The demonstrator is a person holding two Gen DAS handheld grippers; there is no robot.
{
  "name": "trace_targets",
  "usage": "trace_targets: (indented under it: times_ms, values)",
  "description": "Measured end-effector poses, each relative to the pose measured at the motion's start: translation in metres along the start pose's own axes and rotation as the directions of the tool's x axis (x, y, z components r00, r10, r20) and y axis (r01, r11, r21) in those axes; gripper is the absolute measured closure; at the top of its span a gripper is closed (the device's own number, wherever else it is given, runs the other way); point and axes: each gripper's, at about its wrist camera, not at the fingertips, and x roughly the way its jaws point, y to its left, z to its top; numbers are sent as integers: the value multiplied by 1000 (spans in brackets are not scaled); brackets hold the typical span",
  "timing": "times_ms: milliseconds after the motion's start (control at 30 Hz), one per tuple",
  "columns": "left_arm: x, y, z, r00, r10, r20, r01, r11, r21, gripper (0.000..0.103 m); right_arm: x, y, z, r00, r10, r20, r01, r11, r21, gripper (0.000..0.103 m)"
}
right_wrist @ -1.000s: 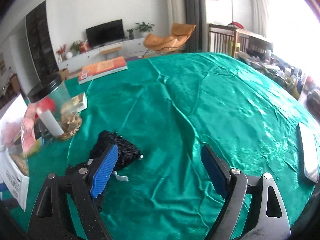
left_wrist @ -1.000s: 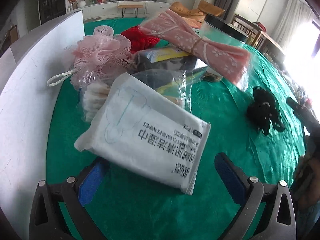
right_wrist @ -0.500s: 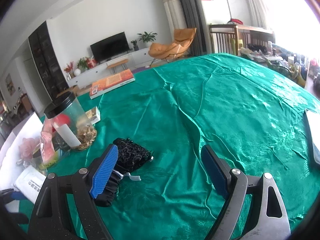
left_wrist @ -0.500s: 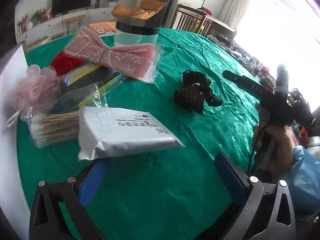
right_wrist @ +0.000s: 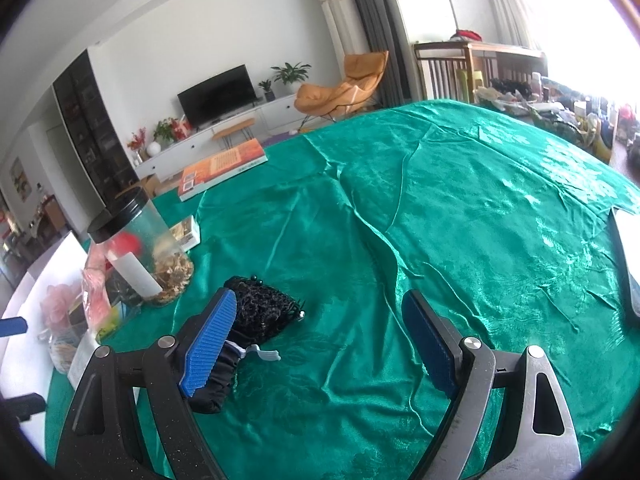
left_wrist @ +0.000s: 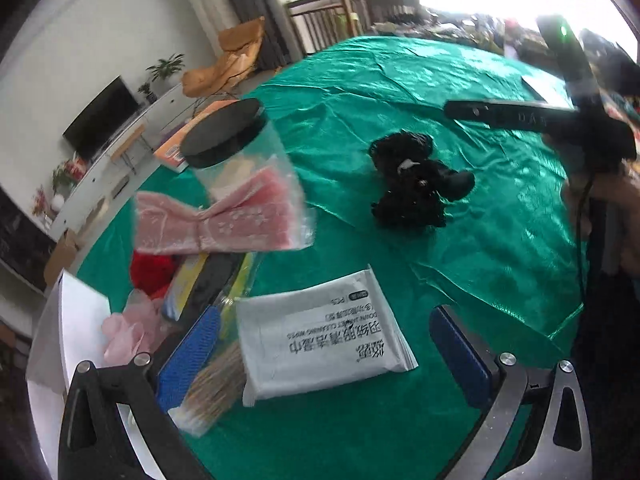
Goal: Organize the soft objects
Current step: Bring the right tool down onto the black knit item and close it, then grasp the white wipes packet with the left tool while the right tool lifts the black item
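Hovering over the green tablecloth [right_wrist: 400,208], both claws are spread w/ nothing between the blue pads. Left gripper [left_wrist: 324,344] hangs above the white wipes pack [left_wrist: 324,344], which lies flat betw. its fingers, not touched. Black mesh bundle [left_wrist: 416,180] sits at 1 o'clock from the pack, well apart; in the right view it's [right_wrist: 260,312] just behind the left finger of the right gripper [right_wrist: 316,344]. Pink bow in plastic [left_wrist: 224,220] at 11 o'clock, leaning on a clear jar w/ black lid [left_wrist: 228,132]. Pink puff [left_wrist: 128,328], red cloth [left_wrist: 152,272] & cotton swabs [left_wrist: 212,392] crowd the 9 o'clock side by a white board [left_wrist: 76,320].
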Motion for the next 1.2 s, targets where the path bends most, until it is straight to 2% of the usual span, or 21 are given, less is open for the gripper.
trace_targets:
  times_ms: [100, 167, 233, 267, 367, 433, 533, 567, 633, 667, 733, 800, 833, 900, 967, 1000, 1033, 1067, 1100, 1133, 1200]
  values:
    - [29, -12, 20, 998, -54, -35, 58, 992, 108, 0, 1, -1, -1, 1000, -1, -7, 1, 1000, 8, 16]
    - [55, -14, 26, 989, -91, -121, 109, 982, 152, 0, 1, -2, -1, 1000, 0, -7, 0, 1000, 15, 16]
    - [79, -17, 24, 971, -72, -230, 116, 976, 184, 0, 0, -4, -1, 1000, 0, -6, 1, 1000, 23, 16]
    - [80, -14, 22, 968, -98, -233, 138, 977, 163, 0, -1, -6, -1, 1000, -1, -5, 1, 1000, 29, 16]
    - [67, -3, 11, 941, -181, -287, 215, 972, 91, 0, -5, -9, -1, 1000, 8, 4, -8, 999, 47, 16]
    - [56, -2, -5, 912, -255, -320, 286, 957, 51, 0, -6, -10, -1, 1000, 17, 10, -17, 998, 55, 16]
    - [49, -14, -33, 851, -337, -403, 379, 925, 26, 0, -1, -10, -1, 1000, 26, -10, -26, 998, 62, 16]
    - [47, -21, -41, 855, -319, -409, 372, 927, 54, 0, -1, -10, -1, 999, 30, -13, -29, 998, 63, 16]
    - [46, -32, -51, 882, -253, -397, 319, 942, 108, 0, -3, -9, -2, 999, 32, -10, -31, 998, 60, 16]
    - [45, -32, -52, 891, -255, -375, 308, 947, 89, 0, -3, -9, -2, 999, 37, -10, -36, 998, 58, 16]
    - [45, -27, -51, 921, -208, -331, 226, 974, 19, 0, -2, -7, -3, 997, 68, -26, -66, 996, 57, 16]
    - [46, -20, -53, 938, -162, -308, 146, 986, -74, 1, 6, -2, -6, 988, 131, -77, -127, 990, 57, 16]
    - [45, -17, -55, 944, -145, -295, 111, 986, -127, 2, 12, 4, -7, 977, 177, -123, -171, 984, 56, 16]
    - [38, -14, -60, 954, -169, -246, 114, 968, -224, 26, 24, 19, -9, 946, 244, -212, -240, 970, 45, 16]
    - [34, -12, -64, 966, -120, -228, 56, 961, -270, 32, 36, 44, -10, 924, 252, -286, -270, 963, -25, 16]
    - [33, -10, -65, 972, -99, -212, 32, 954, -298, 34, 44, 57, -12, 917, 218, -334, -260, 962, -86, 16]
    - [31, -2, -68, 975, -107, -193, 33, 936, -350, 34, 55, 67, -14, 912, 141, -384, -212, 966, -150, 19]
    - [29, 8, -71, 978, -130, -162, 52, 907, -417, 35, 63, 72, -14, 912, 72, -403, -158, 970, -183, 30]
    - [24, 20, -75, 981, -150, -121, 73, 869, -489, 35, 68, 72, -10, 913, 62, -404, -143, 975, -173, 53]
    - [19, 31, -78, 984, -158, -84, 87, 833, -547, 35, 73, 69, -3, 913, 51, -405, -122, 981, -151, 68]
    - [6, 49, -84, 989, -147, -23, 101, 777, -622, 35, 81, 64, 18, 924, 13, -381, -72, 987, -143, 68]
